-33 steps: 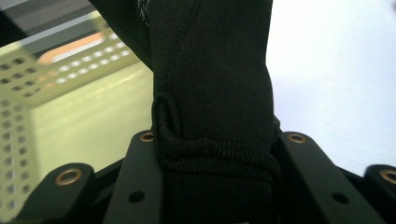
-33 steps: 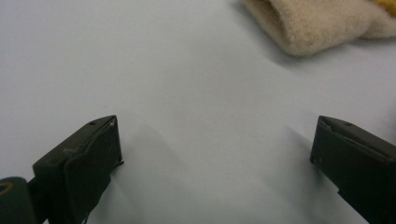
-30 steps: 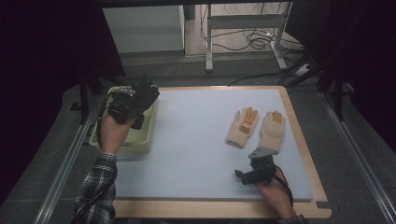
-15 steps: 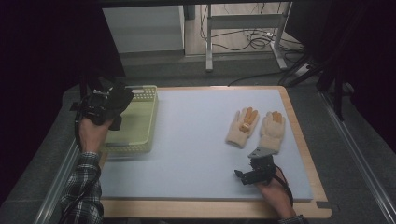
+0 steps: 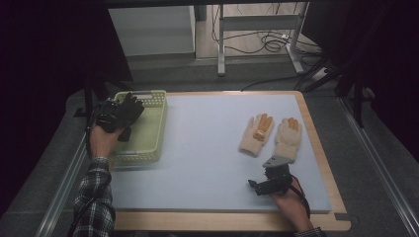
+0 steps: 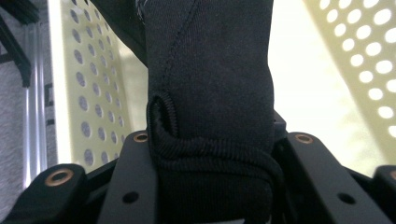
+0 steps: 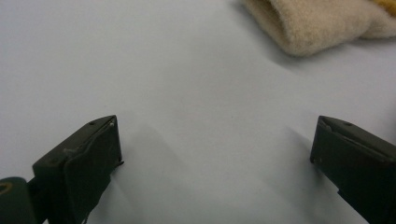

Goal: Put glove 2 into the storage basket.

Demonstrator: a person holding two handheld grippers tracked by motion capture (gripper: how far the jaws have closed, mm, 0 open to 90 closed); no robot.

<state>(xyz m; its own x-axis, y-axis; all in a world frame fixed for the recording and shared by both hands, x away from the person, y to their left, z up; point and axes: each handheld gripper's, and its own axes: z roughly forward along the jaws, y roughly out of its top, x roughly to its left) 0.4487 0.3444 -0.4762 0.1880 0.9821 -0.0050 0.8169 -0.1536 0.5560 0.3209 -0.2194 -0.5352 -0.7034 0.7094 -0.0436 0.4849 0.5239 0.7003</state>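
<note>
At the left of the high view, the left gripper (image 5: 129, 104) hangs over the left rim of the pale green perforated basket (image 5: 148, 143), which sits at the left edge of the blue-grey mat (image 5: 197, 148) on the bench (image 5: 316, 138). A black glove (image 5: 127, 109) is bunched between its jaws. In the left gripper view the black glove (image 6: 210, 93) rises up the middle of the frame, its ribbed cuff pinched between the two black jaws, which have just been easing apart a little while the cuff remains between them and the pads press on it. Behind the glove, the basket (image 6: 88, 93) shows its holed wall at the left and upper right, with its bare floor at the right.

At the lower right of the high view, the right gripper (image 5: 262, 183) rests low over the mat, near the front edge. In the right gripper view its jaws stand wide apart with nothing between them, bare mat (image 7: 196, 93) in the gap. A cream glove cuff (image 7: 317, 23) lies at the upper right of that frame, apart from the jaws.

Two cream gloves (image 5: 272, 134) lie side by side right of centre, just above the right gripper and near the wooden right edge of the bench. The broad middle of the mat, between basket and gloves, lies open.
</note>
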